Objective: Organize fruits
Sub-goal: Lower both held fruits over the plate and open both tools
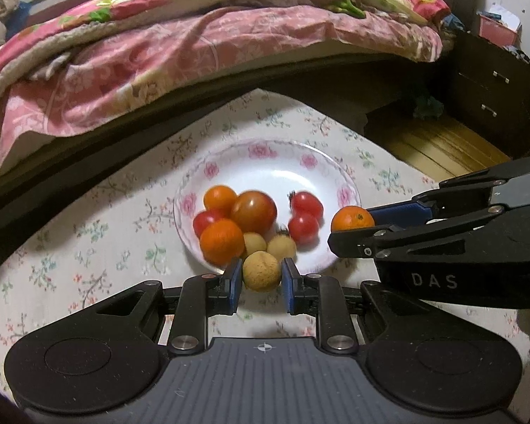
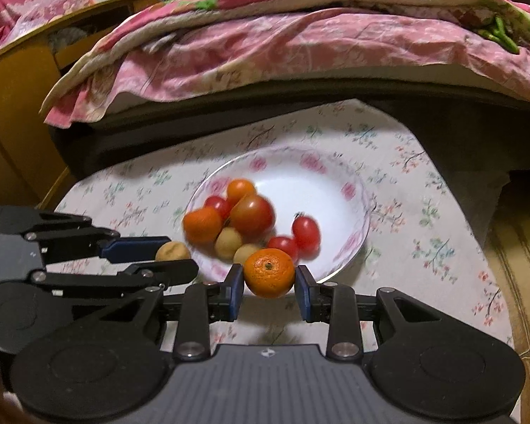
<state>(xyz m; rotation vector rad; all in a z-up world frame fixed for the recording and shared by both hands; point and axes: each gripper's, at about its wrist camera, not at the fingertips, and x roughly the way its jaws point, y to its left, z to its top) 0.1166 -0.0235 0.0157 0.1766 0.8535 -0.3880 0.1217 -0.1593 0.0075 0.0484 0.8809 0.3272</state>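
A white plate with a pink flower rim sits on the floral tablecloth. It holds several fruits: orange mandarins, red tomatoes and small tan round fruits. At the plate's near rim my left gripper is shut on another tan round fruit. My right gripper is shut on a mandarin over the plate's near right edge. The two grippers are side by side.
A bed with a pink floral quilt and a dark frame runs behind the table. A dark drawer cabinet and wooden floor lie to the right. A yellow wooden cupboard stands to the left.
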